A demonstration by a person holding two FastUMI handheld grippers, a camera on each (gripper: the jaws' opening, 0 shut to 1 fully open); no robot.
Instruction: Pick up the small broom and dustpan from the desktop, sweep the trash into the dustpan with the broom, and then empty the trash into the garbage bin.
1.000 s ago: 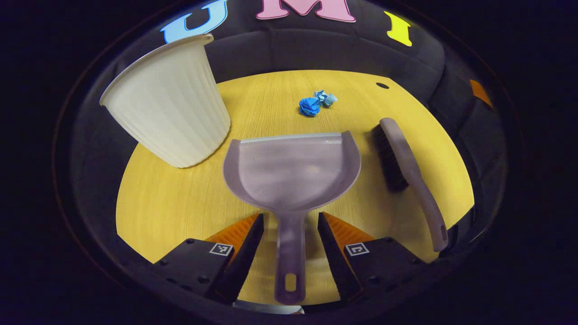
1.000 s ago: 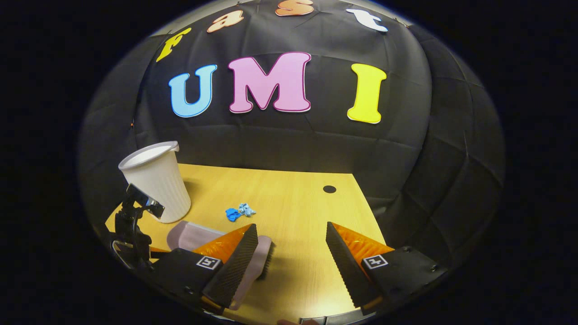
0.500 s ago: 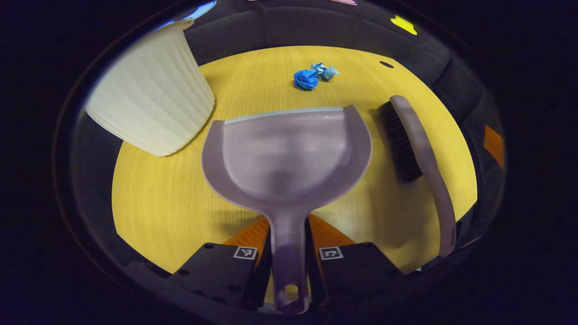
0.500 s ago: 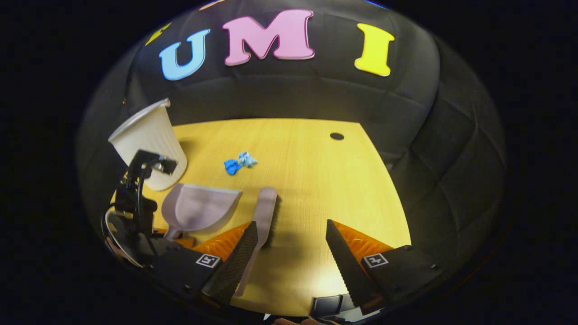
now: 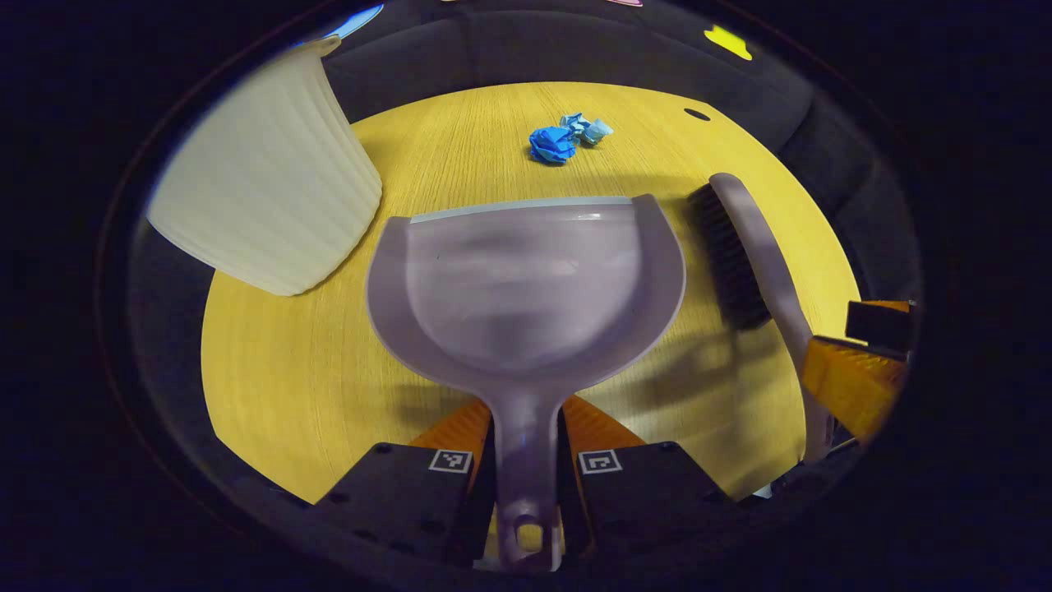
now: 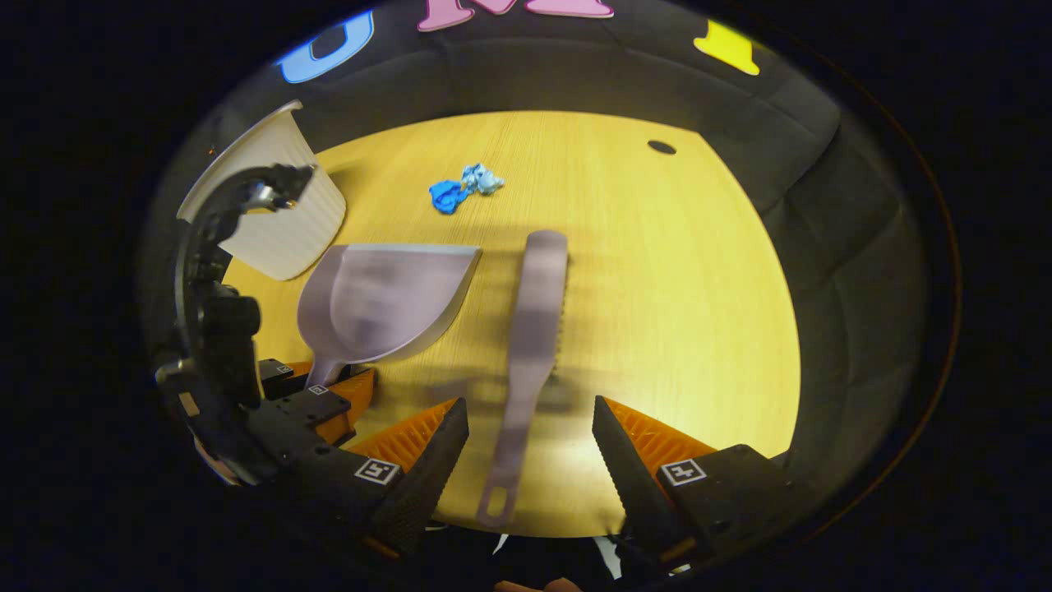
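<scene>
Broom [image 6: 532, 329] handle between open right jaws

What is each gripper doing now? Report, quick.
Left gripper: shut on the dustpan handle.
Right gripper: open, straddling the broom handle.

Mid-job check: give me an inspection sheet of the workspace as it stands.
Surface: wooden desktop, round hole near far edge.
Job's things: dustpan and broom side by side; blue paper trash beyond them; white bin upright beside dustpan.
Clutter: nothing seen.
Grippers: left gripper shut on dustpan handle; right gripper open, astride broom handle.
Cables: nothing seen.
Surroundings: black cloth wall.
</scene>
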